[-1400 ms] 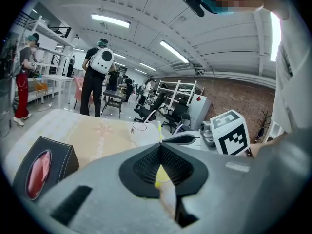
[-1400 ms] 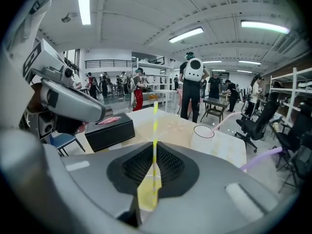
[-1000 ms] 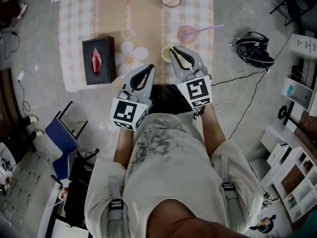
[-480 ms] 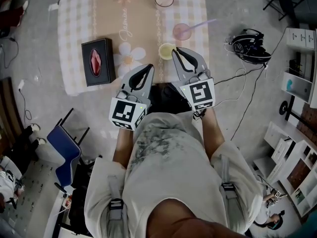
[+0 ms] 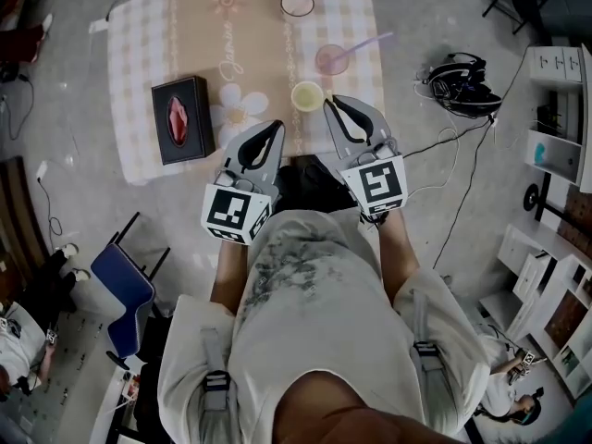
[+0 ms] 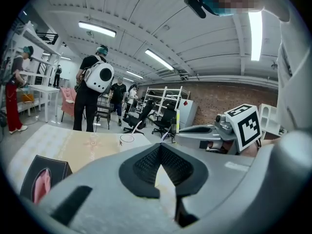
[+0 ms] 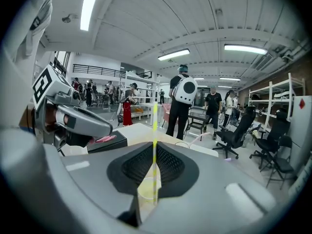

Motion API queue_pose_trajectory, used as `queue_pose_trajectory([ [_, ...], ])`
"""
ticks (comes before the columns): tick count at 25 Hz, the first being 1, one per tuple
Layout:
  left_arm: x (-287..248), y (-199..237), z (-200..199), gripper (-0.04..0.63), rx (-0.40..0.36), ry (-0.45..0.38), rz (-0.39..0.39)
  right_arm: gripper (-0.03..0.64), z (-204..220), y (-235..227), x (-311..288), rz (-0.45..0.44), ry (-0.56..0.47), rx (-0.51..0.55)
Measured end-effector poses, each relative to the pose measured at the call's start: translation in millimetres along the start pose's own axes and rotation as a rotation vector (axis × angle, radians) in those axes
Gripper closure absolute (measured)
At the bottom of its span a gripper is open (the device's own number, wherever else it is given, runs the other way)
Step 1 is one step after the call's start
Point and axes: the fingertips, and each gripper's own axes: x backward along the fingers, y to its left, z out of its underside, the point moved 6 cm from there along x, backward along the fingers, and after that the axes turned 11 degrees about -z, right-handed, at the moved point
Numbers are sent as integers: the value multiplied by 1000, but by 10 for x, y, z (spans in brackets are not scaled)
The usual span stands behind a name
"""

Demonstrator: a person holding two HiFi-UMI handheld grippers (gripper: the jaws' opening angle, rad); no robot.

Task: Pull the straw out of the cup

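A yellow cup (image 5: pixel 307 95) stands on the checked tablecloth (image 5: pixel 139 54), just beyond my right gripper (image 5: pixel 330 103). In the right gripper view my right gripper (image 7: pixel 154 147) is shut on a thin yellow straw (image 7: pixel 154 126), which stands upright. Its lower end hangs at the mouth of the yellow cup (image 7: pixel 147 191); whether it is still inside I cannot tell. My left gripper (image 5: pixel 275 127) hovers to the left over the table's near edge. Its jaws (image 6: pixel 159 147) meet at the tips with nothing between them.
A black tissue box (image 5: pixel 182 118) sits at the left of the cloth. A pink cup (image 5: pixel 330 59) with a purple straw and a clear cup (image 5: pixel 297 4) stand farther back. Headphones and cables (image 5: pixel 461 74) lie on the floor at right, a blue chair (image 5: pixel 125 280) at left. People (image 7: pixel 184 101) stand beyond the table.
Both grippers have risen and drawn back toward me. The right gripper's tips were over the yellow cup; now the whole cup shows beyond them, the straw still gripped.
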Motion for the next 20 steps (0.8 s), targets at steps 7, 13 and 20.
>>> queue_pose_trajectory([
  [7,33,-41,-63,591,-13,-18,5,588,-25,47,197,21,-25,-14],
  [13,19,-78,-90,590,-27,-22,23,588,0,95,316,32,-35,-38],
  [20,35,-134,-105,591,-40,-27,40,589,57,185,418,21,-52,-67],
])
